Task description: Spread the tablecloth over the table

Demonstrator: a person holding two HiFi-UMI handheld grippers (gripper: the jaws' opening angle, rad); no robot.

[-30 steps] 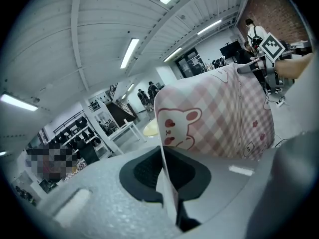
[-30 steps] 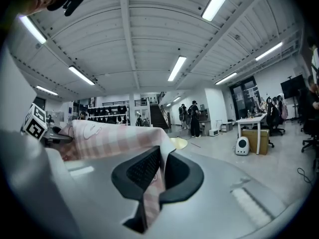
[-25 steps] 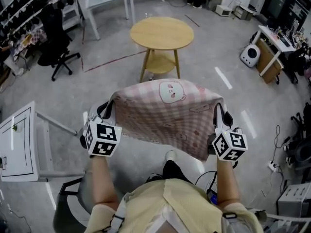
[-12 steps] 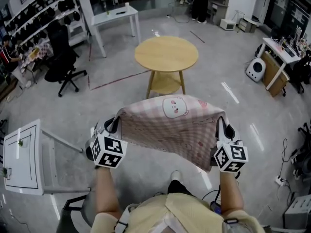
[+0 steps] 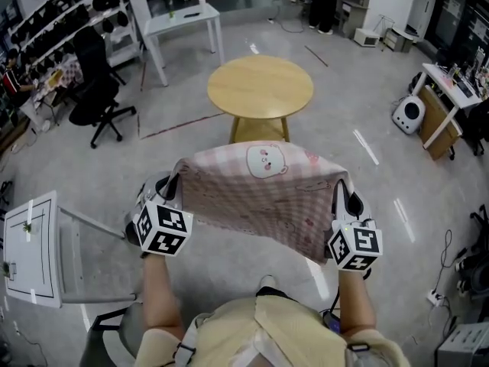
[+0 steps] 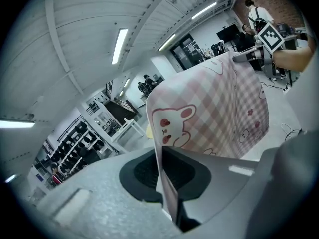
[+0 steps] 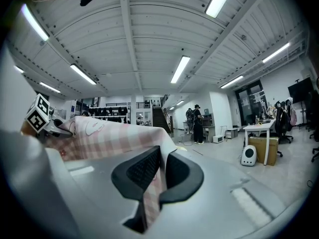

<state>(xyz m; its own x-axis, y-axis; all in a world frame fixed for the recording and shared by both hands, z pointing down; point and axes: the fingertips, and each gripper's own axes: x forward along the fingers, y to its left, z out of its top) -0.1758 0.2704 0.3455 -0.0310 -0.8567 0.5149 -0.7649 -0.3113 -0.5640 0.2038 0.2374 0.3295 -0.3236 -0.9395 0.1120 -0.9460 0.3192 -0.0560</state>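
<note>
- So far the round surface [image 5: 260,86] is bare; the tablecloth [image 5: 256,201] hangs stretched in the air, with the table at its twelve o'clock.
- The left gripper [image 5: 173,180] and right gripper [image 5: 342,189] have their jaws pinched tight on corners at nine and three o'clock.
- Carrying over, laying and smoothing remain.
- The cloth is nearer than a second ago and now hides the lower shelf.

A lab: equipment shelves [image 5: 57,10], white workbench [image 5: 182,19], office chair [image 5: 93,79].

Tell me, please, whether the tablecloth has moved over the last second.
Yes. The tablecloth has come closer to the round table: its far edge now overlaps the table's legs.
</note>
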